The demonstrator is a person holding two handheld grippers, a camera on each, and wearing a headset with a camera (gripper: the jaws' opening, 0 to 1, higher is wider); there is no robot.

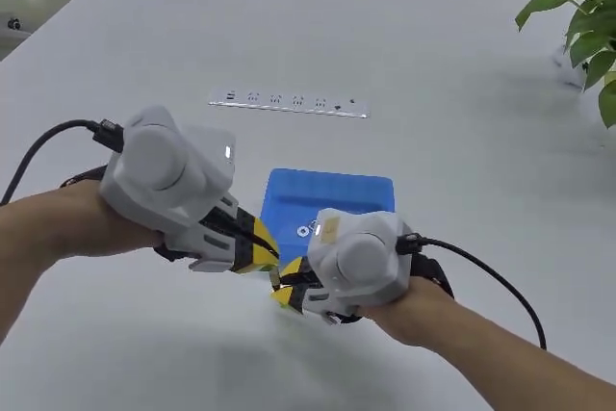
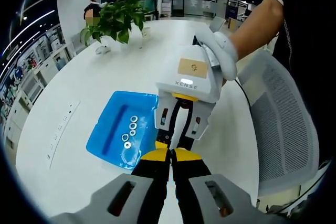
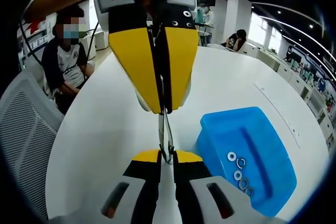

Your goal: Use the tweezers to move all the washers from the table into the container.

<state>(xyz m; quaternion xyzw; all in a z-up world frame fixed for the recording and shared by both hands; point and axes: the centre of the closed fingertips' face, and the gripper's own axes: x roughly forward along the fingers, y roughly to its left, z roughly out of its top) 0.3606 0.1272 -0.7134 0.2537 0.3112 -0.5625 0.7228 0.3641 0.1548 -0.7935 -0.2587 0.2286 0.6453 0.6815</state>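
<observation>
A blue container (image 1: 332, 194) sits on the white table with several washers (image 1: 306, 230) inside it; they also show as washers (image 2: 129, 132) and washers (image 3: 239, 170). My left gripper (image 1: 269, 255) and right gripper (image 1: 281, 288) point at each other just in front of the container, tips nearly meeting. Thin metal tweezers (image 3: 164, 129) run between them. The left gripper (image 2: 171, 155) is shut on one end and the right gripper (image 3: 167, 157) is shut on the other. I see no washers on the bare table.
A white power strip (image 1: 289, 103) lies beyond the container. A green plant (image 1: 582, 16) stands at the table's right edge. A mesh chair (image 2: 286, 114) is behind the near edge. A seated person (image 3: 65, 56) is off to the side.
</observation>
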